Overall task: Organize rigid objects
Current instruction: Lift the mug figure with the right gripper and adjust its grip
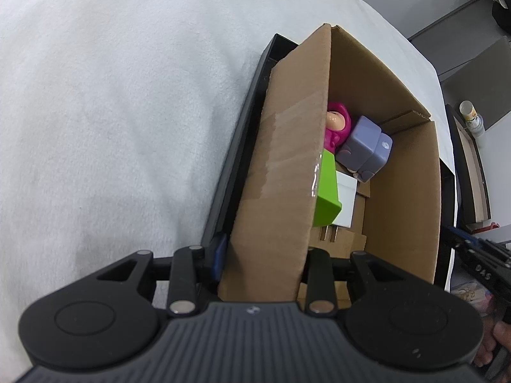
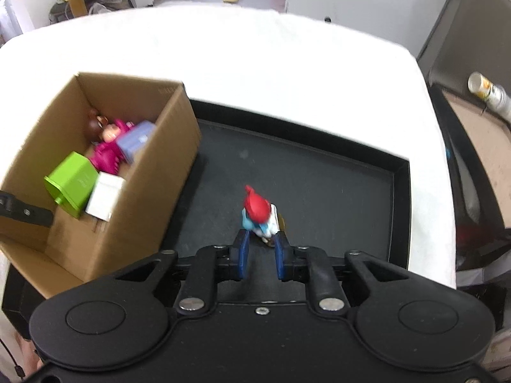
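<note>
Figurine: red-hatted toy figurine (image 2: 259,215), lower centre of frame; seemed light, rigid, slick plastic.
Right hand-held gripper (image 2: 260,257): clamped on figurine's base.
Left hand-held gripper (image 1: 263,265): pinched cardboard box (image 1: 281,159) wall.

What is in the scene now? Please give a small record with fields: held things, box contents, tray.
right gripper: shut on small figurine with red hat, blue and white body
left gripper: shut on side wall of brown cardboard box
box contents: pink doll, lilac plastic block, green plastic block, white block
black flat tray: on white cloth; box stands at its left end
</note>
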Available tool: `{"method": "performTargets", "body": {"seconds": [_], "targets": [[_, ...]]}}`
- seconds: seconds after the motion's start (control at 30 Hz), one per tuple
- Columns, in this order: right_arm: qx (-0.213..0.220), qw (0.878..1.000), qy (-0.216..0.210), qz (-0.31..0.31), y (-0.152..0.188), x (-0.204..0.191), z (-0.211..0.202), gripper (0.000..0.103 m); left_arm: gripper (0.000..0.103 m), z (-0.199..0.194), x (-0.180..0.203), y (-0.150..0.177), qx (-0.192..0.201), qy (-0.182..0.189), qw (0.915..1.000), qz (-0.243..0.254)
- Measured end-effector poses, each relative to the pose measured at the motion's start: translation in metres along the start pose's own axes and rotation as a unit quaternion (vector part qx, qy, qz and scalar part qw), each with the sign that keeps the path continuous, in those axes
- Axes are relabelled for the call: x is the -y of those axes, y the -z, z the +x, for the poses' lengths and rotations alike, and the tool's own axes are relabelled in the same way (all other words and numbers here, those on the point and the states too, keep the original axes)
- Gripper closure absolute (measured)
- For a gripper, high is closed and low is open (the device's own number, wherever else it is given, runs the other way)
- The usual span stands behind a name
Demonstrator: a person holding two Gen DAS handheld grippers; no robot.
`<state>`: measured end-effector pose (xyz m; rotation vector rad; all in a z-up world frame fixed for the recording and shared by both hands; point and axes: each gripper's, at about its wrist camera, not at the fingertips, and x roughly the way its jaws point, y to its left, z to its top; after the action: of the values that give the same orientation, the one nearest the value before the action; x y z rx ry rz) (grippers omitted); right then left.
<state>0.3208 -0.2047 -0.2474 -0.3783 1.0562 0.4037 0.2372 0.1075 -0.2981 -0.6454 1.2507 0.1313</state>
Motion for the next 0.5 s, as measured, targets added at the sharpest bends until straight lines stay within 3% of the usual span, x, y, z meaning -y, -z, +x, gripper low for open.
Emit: {"method": "performTargets", "body": {"seconds": [0.17, 0.27, 0.33, 0.5], "targets": [[0.004, 1.0, -0.001, -0.003, -0.007, 0.001, 0.001, 0.085, 0.07, -0.001, 0.0, 0.0, 0.0, 0.002, 1.0, 0.001], [0.0, 1.0, 0.006, -0.006, -0.01, -0.003, 0.009, 0.074, 0.07, -0.001, 0.0, 0.0, 0.0, 0.002, 1.0, 0.003], [0.001, 1.0, 0.01, -0.016, -0.011, -0.008, 0.016, 0.054, 0.07, -0.001, -0.001, 0.0, 0.0, 0.003, 1.0, 0.004], [-0.013, 1.0, 0.004, -0.014, -0.018, -0.008, 0.04, 0.052, 0.07, -0.001, -0.002, -0.002, -0.002, 0.006, 1.0, 0.004]]}}
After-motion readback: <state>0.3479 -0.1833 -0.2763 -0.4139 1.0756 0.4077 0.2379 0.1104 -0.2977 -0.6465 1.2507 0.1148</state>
